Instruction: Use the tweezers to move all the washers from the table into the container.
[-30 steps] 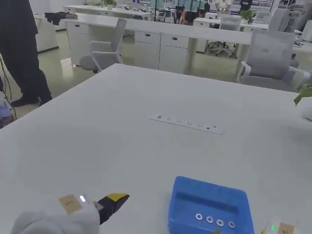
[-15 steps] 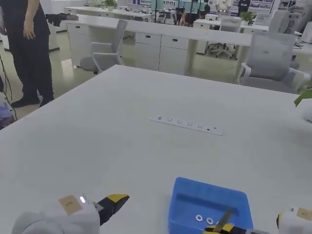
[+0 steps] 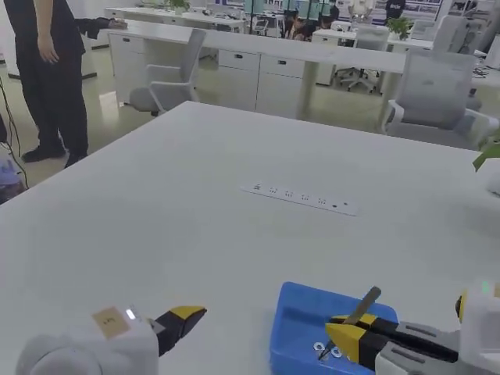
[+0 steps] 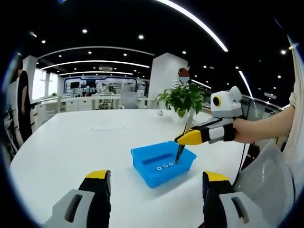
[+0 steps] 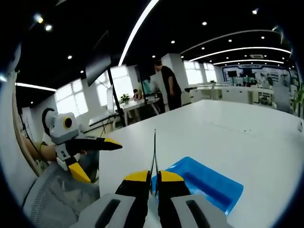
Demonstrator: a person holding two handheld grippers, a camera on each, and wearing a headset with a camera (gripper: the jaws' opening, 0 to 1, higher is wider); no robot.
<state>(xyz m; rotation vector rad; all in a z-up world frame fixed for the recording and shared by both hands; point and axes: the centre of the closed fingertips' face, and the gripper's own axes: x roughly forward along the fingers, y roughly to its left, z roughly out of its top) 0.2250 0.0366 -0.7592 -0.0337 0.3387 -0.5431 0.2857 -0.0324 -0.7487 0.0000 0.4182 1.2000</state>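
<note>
Low in the head view, at the lower right of the frame, the right gripper (image 3: pixel 344 334) has its yellow-tipped jaws clamped together on a pair of thin metal tweezers (image 3: pixel 358 309). The tweezers slant down and to the left, with their tips inside a blue container (image 3: pixel 291 303) that sits on a wide white surface (image 3: pixel 195 234) at the bottom centre of the frame. A short row of small silver washers (image 3: pixel 319 347) lies on the floor of the container, partly hidden behind the right gripper. The tweezer tips are just beside the row; whether they touch a washer cannot be told.

At the lower left of the head view, the left gripper (image 3: pixel 186 316) is above the surface, well apart from the container. In the left gripper view its two jaws stand wide apart with nothing between them, and the container shows in the middle of that frame between them, farther off.

Higher in the head view, near the centre, a white power strip (image 3: pixel 301 197) lies flat on the surface. At the upper left a person (image 3: pixel 51 70) in dark clothes stands on the floor beside another desk, near a grey office chair (image 3: pixel 168 82).
</note>
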